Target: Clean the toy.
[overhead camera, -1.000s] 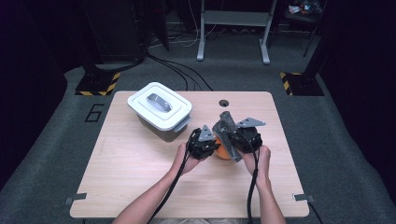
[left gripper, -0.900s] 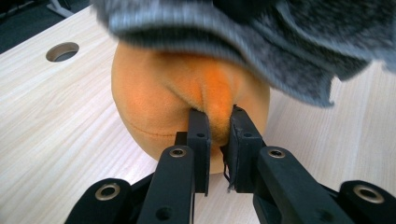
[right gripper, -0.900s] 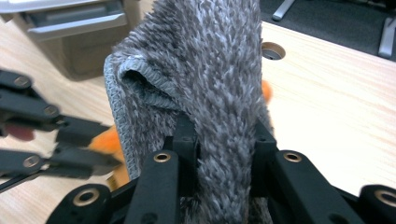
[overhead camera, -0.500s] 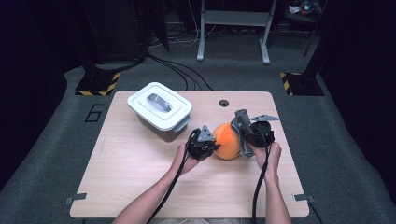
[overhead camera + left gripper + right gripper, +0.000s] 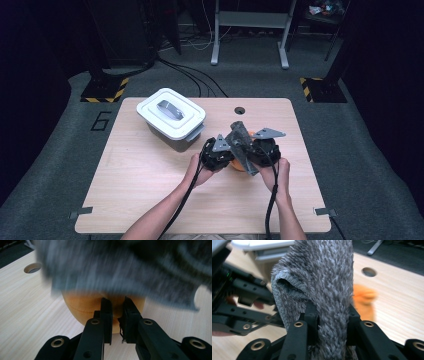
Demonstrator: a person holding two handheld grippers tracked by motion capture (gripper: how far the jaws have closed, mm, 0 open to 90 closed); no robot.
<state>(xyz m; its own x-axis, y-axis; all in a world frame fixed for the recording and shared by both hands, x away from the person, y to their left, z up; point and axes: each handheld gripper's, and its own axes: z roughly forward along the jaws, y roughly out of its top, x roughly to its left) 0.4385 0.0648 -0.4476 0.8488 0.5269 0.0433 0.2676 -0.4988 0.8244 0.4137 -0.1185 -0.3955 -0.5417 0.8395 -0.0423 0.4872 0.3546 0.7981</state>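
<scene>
An orange rounded object (image 5: pixel 238 165) sits on the wooden table (image 5: pixel 140 185), mostly covered by a grey fluffy cloth (image 5: pixel 239 136). My left gripper (image 5: pixel 226 151) is at its left side, shut on the orange object (image 5: pixel 82 307); the left gripper view has its jaws (image 5: pixel 116 308) pinching the object's edge under the blurred cloth (image 5: pixel 125 267). My right gripper (image 5: pixel 247 146) is shut on the cloth (image 5: pixel 324 277), a thick fold of it clamped at the right gripper (image 5: pixel 331 312), draped over the orange object (image 5: pixel 363 300).
A white lidded container (image 5: pixel 171 119) with a grey handle stands at the back left of the table, close behind the left gripper. A round cable hole (image 5: pixel 239 110) lies near the far edge. Bare wood spreads to the left and front.
Half a second ago the right gripper and cloth were off to the right, baring the orange object. They have swung back left over it. The left gripper has kept still.
</scene>
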